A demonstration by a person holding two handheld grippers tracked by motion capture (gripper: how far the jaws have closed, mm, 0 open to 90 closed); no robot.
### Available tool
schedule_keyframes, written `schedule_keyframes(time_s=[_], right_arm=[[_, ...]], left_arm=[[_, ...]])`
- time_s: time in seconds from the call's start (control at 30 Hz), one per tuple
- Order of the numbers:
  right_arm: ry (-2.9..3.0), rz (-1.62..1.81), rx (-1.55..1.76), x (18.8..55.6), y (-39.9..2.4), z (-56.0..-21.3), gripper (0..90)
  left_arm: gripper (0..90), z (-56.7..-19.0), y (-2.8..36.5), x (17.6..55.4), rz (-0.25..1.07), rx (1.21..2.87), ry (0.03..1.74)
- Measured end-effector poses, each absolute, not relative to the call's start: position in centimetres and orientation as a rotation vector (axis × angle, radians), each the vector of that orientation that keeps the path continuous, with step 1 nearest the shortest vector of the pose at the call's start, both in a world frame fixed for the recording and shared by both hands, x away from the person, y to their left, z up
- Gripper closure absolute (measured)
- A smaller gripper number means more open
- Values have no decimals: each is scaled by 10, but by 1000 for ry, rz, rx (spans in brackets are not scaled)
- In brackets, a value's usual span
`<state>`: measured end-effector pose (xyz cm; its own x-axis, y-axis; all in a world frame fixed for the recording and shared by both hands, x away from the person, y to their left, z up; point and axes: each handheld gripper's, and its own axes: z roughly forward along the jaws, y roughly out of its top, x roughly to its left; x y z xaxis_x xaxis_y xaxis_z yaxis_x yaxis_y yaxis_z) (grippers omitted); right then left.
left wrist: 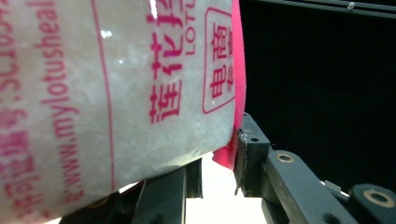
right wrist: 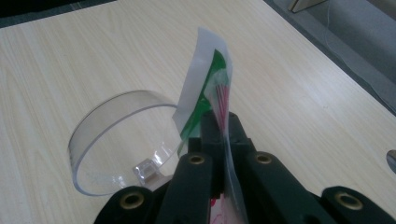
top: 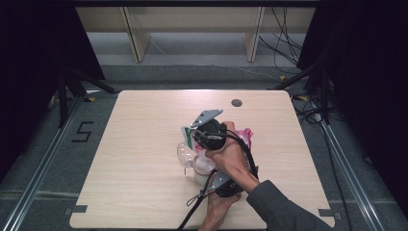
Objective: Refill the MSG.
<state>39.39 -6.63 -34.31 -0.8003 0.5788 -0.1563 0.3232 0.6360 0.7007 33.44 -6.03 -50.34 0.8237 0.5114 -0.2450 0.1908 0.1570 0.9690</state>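
Left gripper: nearest the table's front edge, under the person's crossed right forearm. Jaws part-open and clamped on the lower body of one bag, white granular fill, pink print; in the left gripper view one jaw presses its pink side seam, the other sits beneath the bulging face.

Right gripper: beyond the left one, near the table's middle. Jaws fully closed, pinching the bag's flat top edge, white and green film with pink stripes, which stands upright out of the jaws.

Bag, count one: held off the table between the two grippers, centre of the tabletop, slightly right.

Clear plastic scoop, count one: round transparent cup on the wood, just beside the right gripper's tips, on their left in the right gripper view; whether it touches the bag cannot be told.

Table: one, light wood, one dark round grommet near the far edge.

Grippers: two. Hands: two.
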Motion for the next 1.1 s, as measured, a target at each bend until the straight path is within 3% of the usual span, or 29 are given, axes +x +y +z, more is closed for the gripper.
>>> schedule_keyframes(time_s=[0.87, 1.1], right_arm=[[2458, 1052, 779, 393, -84, -342, 900], [2438, 1106, 760, 393, -91, -339, 900]], left_arm=[[744, -507, -64, 331, 240, 1453, 661], [729, -508, -57, 331, 282, 1529, 663]])
